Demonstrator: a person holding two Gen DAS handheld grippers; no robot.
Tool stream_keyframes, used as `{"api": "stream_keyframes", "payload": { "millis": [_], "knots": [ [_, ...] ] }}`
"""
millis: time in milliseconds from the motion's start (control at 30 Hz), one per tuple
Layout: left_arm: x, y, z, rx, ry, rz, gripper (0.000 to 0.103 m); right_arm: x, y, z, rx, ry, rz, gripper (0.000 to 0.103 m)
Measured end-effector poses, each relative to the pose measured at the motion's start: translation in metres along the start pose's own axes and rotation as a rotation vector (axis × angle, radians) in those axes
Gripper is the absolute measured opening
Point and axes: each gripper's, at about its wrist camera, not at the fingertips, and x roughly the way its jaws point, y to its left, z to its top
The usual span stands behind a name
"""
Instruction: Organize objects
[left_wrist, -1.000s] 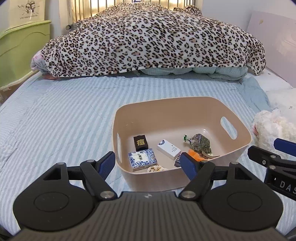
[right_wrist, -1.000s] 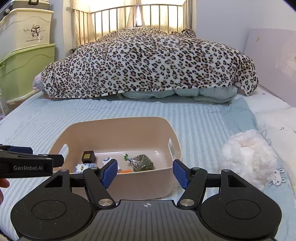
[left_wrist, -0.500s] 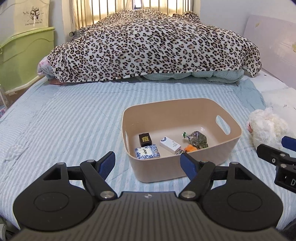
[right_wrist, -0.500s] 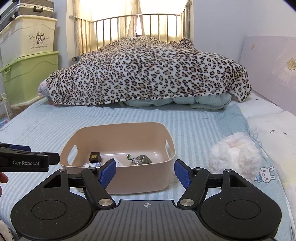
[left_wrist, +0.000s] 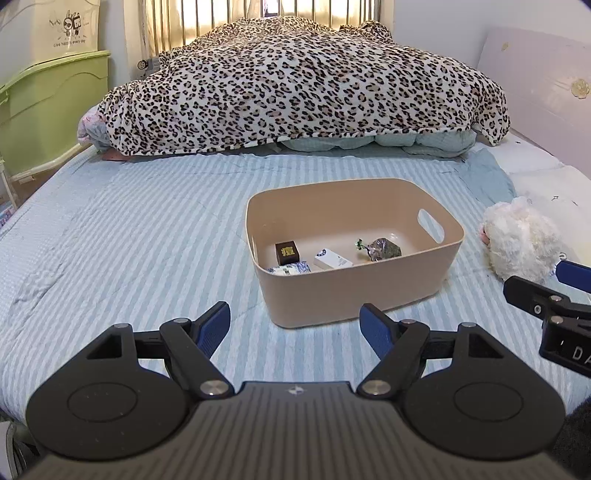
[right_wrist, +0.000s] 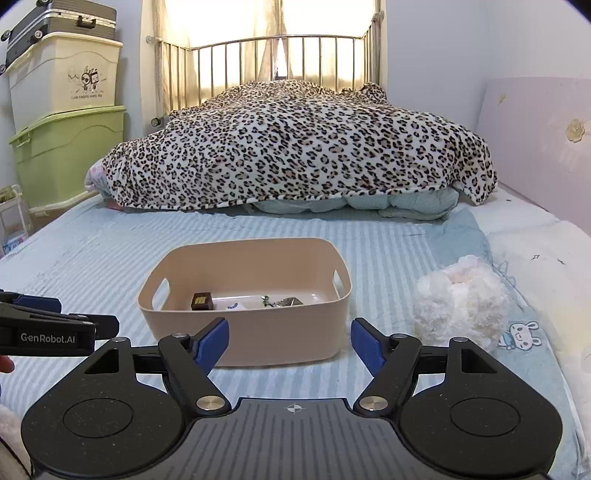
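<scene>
A beige plastic bin (left_wrist: 354, 291) (right_wrist: 280, 339) stands on the striped blue bed. Inside it lie a small dark box (left_wrist: 286, 252) (right_wrist: 201, 300), a white box (left_wrist: 332, 260), a blue-and-white patterned box (left_wrist: 290, 269) and a dark foil packet (left_wrist: 384, 249) (right_wrist: 290, 301). My left gripper (left_wrist: 295, 326) is open and empty, held back from the bin's near wall. My right gripper (right_wrist: 288, 345) is open and empty, also short of the bin. Each gripper shows at the edge of the other's view.
A white fluffy plush toy (left_wrist: 521, 240) (right_wrist: 458, 304) lies right of the bin. A leopard-print blanket (right_wrist: 295, 147) is heaped at the far end. Green and cream storage boxes (right_wrist: 70, 147) stand at the left; a pale headboard panel (right_wrist: 543, 140) at the right.
Both grippers have pulled back and up from the bin, which now looks smaller and farther. Both stay open and empty.
</scene>
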Motion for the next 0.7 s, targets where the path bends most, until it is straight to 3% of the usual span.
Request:
{"api": "stream_keyframes", "payload": {
  "millis": [700],
  "knots": [
    [-0.030,-0.003,-0.038,0.029,-0.004,-0.015,0.080,-0.025,0.011,-0.025,-0.034,0.023,0.017,0.079]
  ]
}}
